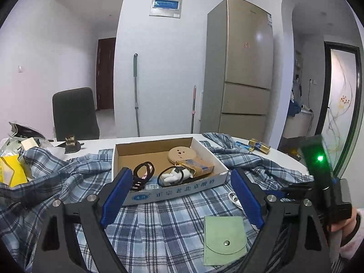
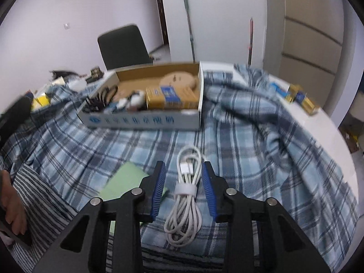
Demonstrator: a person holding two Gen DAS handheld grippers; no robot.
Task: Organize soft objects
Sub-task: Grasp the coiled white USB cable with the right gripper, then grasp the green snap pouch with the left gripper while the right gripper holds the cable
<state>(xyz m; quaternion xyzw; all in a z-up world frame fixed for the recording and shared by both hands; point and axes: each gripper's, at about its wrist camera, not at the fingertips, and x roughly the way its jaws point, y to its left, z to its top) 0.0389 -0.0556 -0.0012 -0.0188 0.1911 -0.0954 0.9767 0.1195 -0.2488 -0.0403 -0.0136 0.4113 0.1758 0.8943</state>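
Note:
An open cardboard box [image 1: 127,157] sits on a blue plaid cloth [image 1: 159,223]. It holds dark hair ties [image 1: 143,173], a white soft toy [image 1: 174,175], a gold pack [image 1: 198,167] and a round wooden disc [image 1: 182,153]. My left gripper [image 1: 182,195] is open and empty in front of the box. A green pouch [image 1: 224,238] lies on the cloth near its right finger. My right gripper [image 2: 183,182] is open, its fingers either side of a coiled white cable [image 2: 185,195] lying on the cloth. The box [image 2: 141,119] and the pouch [image 2: 125,182] also show in the right wrist view.
A black chair [image 1: 75,113] stands behind the table. Yellow packets and clutter [image 1: 13,168] lie at the far left. Gold and blue packs [image 2: 300,97] lie at the table's right edge. A fridge [image 1: 245,72] and mop handles [image 1: 136,95] stand behind.

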